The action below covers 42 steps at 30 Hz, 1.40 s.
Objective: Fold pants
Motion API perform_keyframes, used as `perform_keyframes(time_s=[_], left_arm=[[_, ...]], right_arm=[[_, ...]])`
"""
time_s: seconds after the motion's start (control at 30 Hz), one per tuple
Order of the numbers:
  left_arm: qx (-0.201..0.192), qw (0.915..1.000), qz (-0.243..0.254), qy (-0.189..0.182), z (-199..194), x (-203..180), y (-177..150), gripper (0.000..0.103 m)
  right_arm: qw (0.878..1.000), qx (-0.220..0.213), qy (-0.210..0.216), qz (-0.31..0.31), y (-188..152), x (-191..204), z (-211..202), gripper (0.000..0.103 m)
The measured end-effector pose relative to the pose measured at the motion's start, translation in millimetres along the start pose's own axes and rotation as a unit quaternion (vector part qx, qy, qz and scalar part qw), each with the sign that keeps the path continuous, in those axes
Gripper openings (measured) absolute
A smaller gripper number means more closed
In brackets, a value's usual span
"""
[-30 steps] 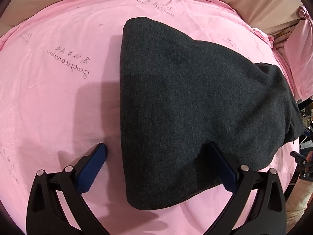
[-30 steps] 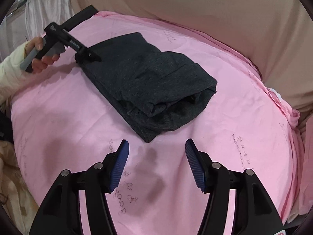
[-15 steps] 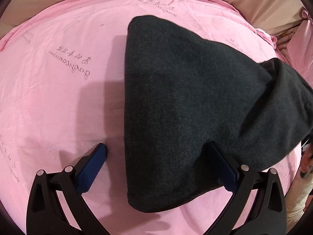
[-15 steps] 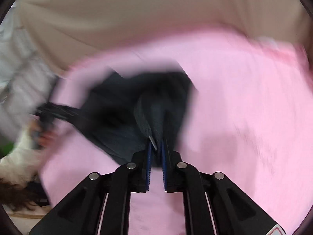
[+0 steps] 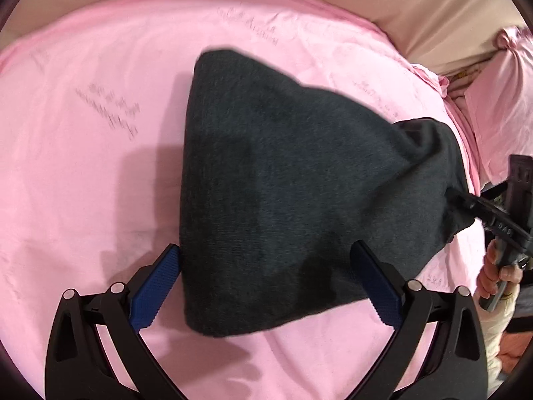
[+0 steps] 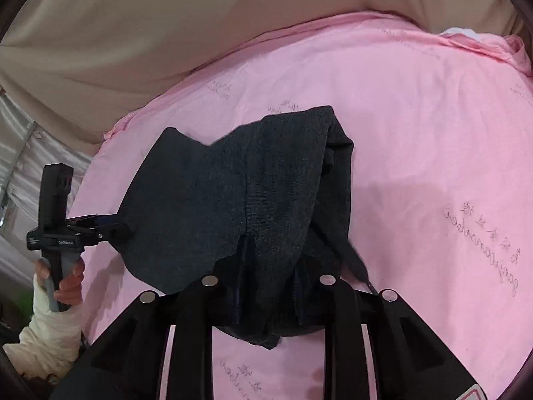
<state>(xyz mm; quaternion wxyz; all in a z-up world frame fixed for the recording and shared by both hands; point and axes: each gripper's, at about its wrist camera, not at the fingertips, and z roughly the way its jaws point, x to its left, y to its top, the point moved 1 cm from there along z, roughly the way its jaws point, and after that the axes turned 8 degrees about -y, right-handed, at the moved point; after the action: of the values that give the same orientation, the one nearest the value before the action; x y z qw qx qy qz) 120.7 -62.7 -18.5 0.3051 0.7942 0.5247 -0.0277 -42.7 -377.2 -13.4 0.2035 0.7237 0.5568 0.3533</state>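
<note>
In the left wrist view, the dark grey knitted pants (image 5: 283, 193) lie folded in a thick wedge on the pink printed bed sheet (image 5: 90, 173), reaching from the near middle towards the far right. The left claw (image 5: 263, 286) is spread wide, released, its blue pads either side of the near edge without pressing it. In the right wrist view, the right claw (image 6: 269, 286) has a bunch of the cloth between its pads while its jaws are opening slightly. The fabric looks soft, limp and fairly light, so hems and corners seem the best holds.
</note>
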Motion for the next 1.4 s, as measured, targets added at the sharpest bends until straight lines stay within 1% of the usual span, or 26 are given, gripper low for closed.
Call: perform_keyframes(time_s=[0.07,0.1,0.13,0.17,0.2,0.23,0.27,0.33,0.4,0.47,0.5,0.53,0.57,0.63,0.73,0.83,0.93,1.07,1.1,1.17,1.2,1.23,1.27,1.3,1.33,1.4], left_arm=[[-0.019,0.9995,0.015,0.017,-13.4,-1.0,-0.8,0.098],[-0.022,0.9994,0.016,0.023,-14.1,1.1,1.0,0.098],[-0.02,0.9994,0.016,0.022,-12.0,3.5,3.5,0.098],[-0.011,0.9997,0.01,0.018,-5.6,8.3,6.6,0.098],[-0.004,0.9999,-0.001,0.015,0.0,12.4,7.0,0.098],[0.004,0.9998,-0.018,0.004,6.8,18.6,6.6,0.098],[0.016,0.9991,-0.033,-0.022,16.2,24.4,8.5,0.098],[0.01,0.9978,-0.043,-0.05,21.1,28.3,4.8,0.098],[0.002,0.9969,-0.044,-0.066,23.7,25.8,2.6,0.098],[-0.01,0.9965,-0.038,-0.074,27.1,20.8,3.2,0.098],[-0.016,0.9962,-0.029,-0.08,29.4,17.2,3.2,0.09],[-0.023,0.9974,-0.021,-0.066,30.2,13.5,3.1,0.066],[-0.03,0.9986,-0.017,-0.039,29.8,11.4,3.0,0.058],[-0.039,0.9983,-0.036,-0.026,25.7,17.2,4.7,0.028],[-0.05,0.9937,-0.073,-0.068,9.0,38.2,8.9,0.017],[-0.095,0.9933,-0.038,-0.053,-27.9,29.4,17.7,0.016],[-0.16,0.9866,-0.001,-0.03,-80.7,21.2,33.5,0.016],[-0.218,0.9758,0.017,0.001,-127.6,33.5,44.9,0.017],[-0.221,0.975,0.021,0.014,-129.5,45.6,42.4,0.019],[-0.206,0.9766,0.016,0.059,-108.6,66.1,35.5,0.028],[-0.176,0.9802,0.012,0.091,-81.6,83.0,29.9,0.035],[-0.145,0.9807,0.0,0.13,-57.3,102.1,21.3,0.035],[-0.118,0.9797,-0.015,0.162,-38.2,119.6,11.7,0.035],[-0.112,0.9816,-0.031,0.152,-29.1,133.3,1.3,0.037],[-0.138,0.9803,-0.046,0.134,-39.9,138.0,-7.0,0.04],[-0.169,0.9743,-0.055,0.138,-65.7,126.7,-11.6,0.041]], right_arm=[[0.999,-0.022,-0.007,0.037,-19.2,-23.4,-12.5,0.009],[0.998,-0.006,-0.034,0.049,-25.7,-35.7,-1.8,0.01],[0.996,0.027,-0.054,0.069,-36.1,-49.4,14.8,0.024],[0.993,0.049,-0.042,0.098,-46.7,-57.8,28.3,0.028],[0.992,0.043,-0.025,0.115,-51.1,-58.7,29.8,0.028],[0.992,0.033,-0.007,0.123,-53.9,-56.1,28.7,0.034],[0.992,0.019,0.017,0.125,-56.7,-50.9,28.0,0.063],[0.99,0.015,0.045,0.134,-63.3,-46.3,36.0,0.087],[0.982,0.049,0.09,0.16,-72.9,-45.6,62.7,0.087],[0.98,0.025,0.103,0.165,-78.6,-37.5,75.4,0.09],[0.981,0.026,0.106,0.164,-79.4,-29.9,83.7,0.088],[0.981,0.019,0.095,0.168,-78.8,-22.3,92.7,0.082],[0.982,0.027,0.092,0.162,-74.6,-15.9,104.1,0.06],[0.979,0.028,0.102,0.172,-72.3,-7.4,123.0,0.047],[0.985,0.002,0.087,0.146,-64.9,16.6,113.0,0.036],[0.991,-0.037,0.085,0.1,-40.9,48.4,90.3,0.03],[0.992,-0.081,0.081,0.053,-2.4,85.8,79.0,0.029],[0.99,-0.112,0.081,0.009,26.4,126.7,101.7,0.032],[0.992,-0.102,0.071,0.007,24.3,130.9,126.0,0.035],[0.998,-0.057,0.034,0.004,6.7,117.2,152.1,0.058],[1.0,-0.013,-0.015,0.009,-11.5,109.6,185.7,0.058],[0.999,0.014,-0.037,0.024,-27.6,100.3,201.7,0.058],[0.998,0.014,-0.035,0.05,-43.4,89.3,202.6,0.057],[0.997,0.0,-0.035,0.07,-55.9,79.5,193.2,0.057],[0.995,-0.025,-0.038,0.084,-66.9,74.8,178.6,0.057],[0.993,-0.073,-0.063,0.07,-77.1,85.4,148.9,0.054]])
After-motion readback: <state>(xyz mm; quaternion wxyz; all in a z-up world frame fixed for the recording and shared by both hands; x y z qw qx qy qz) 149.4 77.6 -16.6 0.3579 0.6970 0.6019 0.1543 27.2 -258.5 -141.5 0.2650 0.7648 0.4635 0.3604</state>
